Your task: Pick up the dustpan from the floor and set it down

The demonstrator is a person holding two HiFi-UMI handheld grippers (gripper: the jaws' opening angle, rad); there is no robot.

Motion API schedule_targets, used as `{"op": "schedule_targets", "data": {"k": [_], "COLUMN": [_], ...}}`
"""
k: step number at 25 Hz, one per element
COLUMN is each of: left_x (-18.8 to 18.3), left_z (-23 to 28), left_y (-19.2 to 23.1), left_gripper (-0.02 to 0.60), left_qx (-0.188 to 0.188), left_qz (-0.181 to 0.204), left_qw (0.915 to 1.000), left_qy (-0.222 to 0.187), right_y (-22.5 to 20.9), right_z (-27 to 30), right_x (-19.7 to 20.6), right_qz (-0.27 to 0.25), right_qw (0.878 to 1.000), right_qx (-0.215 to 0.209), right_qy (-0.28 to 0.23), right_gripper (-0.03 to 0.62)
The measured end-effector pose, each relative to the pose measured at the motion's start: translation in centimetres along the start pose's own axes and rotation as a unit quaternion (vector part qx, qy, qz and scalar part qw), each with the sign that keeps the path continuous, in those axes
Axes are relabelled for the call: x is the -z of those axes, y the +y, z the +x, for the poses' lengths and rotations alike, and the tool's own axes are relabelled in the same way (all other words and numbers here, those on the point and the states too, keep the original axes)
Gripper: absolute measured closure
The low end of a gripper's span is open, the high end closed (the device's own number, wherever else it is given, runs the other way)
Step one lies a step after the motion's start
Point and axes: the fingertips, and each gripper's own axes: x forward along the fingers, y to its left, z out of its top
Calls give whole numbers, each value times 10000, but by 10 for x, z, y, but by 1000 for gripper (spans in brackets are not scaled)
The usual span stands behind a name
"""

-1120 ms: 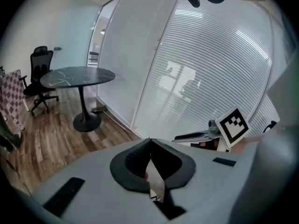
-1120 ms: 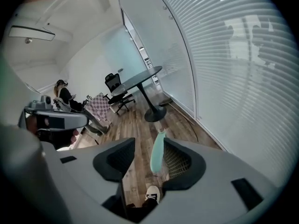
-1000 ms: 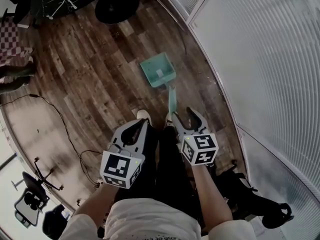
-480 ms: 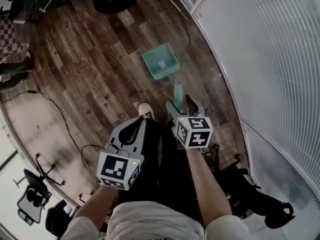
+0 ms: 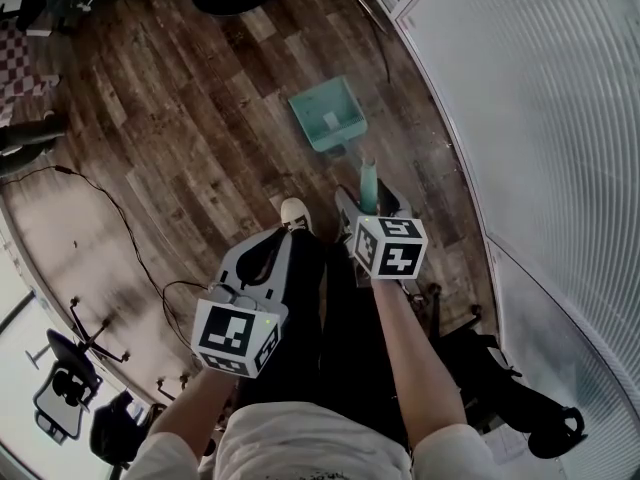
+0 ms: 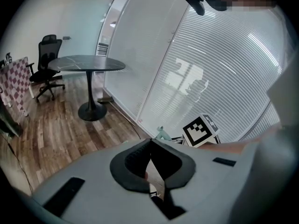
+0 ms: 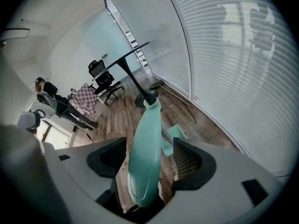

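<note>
Teal plastic stands out against the dark wood floor (image 5: 180,138): the dustpan (image 5: 330,118) sits flat on the boards just beside the glass wall (image 5: 530,118), with its long handle (image 7: 145,143) rising toward the person. The right claw (image 5: 368,208) has the handle between its jaws, which have just been opening and now stand wide apart, with neither pad pressing on it. The left claw (image 6: 150,146) is closed on nothing, held over the person's legs, well apart from the dustpan.

From where I stand, the grip looks like the risky part. The handle is smooth and rounded, and it lies nearer one jaw than the other. If the claw closes off-centre, it could squirt sideways or topple before it is caught. Even held, a loose pinch would let the pan swing and knock the glass or the person's shoe (image 5: 293,213).
</note>
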Motion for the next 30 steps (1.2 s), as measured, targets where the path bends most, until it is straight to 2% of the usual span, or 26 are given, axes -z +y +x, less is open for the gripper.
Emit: {"op": "schedule_targets", "data": {"k": [9,10,11,12,16,30], "left_x": [1,2,3,3,3,4], "left_z": [-6,-6,-5,-5,-6,-12], "left_y": [8,8,8,8,5,3], "left_gripper": [558,558,558,558,558,558], "left_qx": [-60,-60,-57,-54,-37,-36], "left_qz": [-76,-86,-93,-96,-99,-89], "left_qw": [10000,9999,9999,9999,9999,10000], "left_qy": [14,20,22,22,13,-15], "right_y": [-1,-1,-1,0,8,32], "right_z": [9,9,9,9,8,-9], "right_x": [7,7,7,7,11,-9], "right_qz": [97,85,63,43,42,-454], "right_qw": [9996,9995,9995,9994,9988,9960], "right_qx": [30,20,9,-25,-269,-745], "right_qy": [261,289,314,348,404,-179], "right_gripper": [303,355,483,551,563,571]}}
